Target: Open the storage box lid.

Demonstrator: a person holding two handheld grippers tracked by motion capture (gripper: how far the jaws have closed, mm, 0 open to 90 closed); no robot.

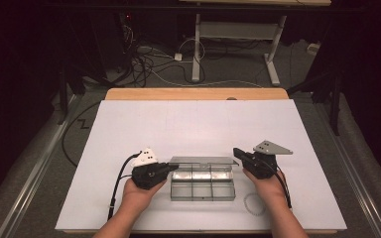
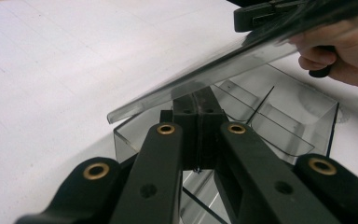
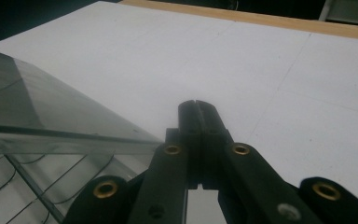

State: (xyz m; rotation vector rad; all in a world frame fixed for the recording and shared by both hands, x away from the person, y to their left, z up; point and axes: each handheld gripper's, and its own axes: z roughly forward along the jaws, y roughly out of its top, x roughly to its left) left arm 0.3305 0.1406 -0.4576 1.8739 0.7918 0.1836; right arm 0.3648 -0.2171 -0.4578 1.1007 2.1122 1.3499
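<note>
A clear plastic box [image 1: 202, 186] with several compartments sits near the table's front edge. Its clear lid [image 1: 202, 160] is raised at a slant above the back of the box. My left gripper [image 1: 175, 168] is shut, its tips at the box's left wall and under the lid's left end. In the left gripper view, my left gripper [image 2: 198, 100] sits just below the lid [image 2: 214, 70], over the box [image 2: 298, 121]. My right gripper [image 1: 236, 151] is shut at the lid's right end. My right gripper [image 3: 198, 106] holds nothing in its own view; the lid [image 3: 37, 112] touches its left side.
The white table top [image 1: 193, 119] stretches bare behind the box to a wooden edge [image 1: 196, 93]. A faint ring [image 1: 254, 204] lies on the table by the right wrist. Beyond the table are desk legs [image 1: 196, 54] and cables [image 1: 144, 62] on the floor.
</note>
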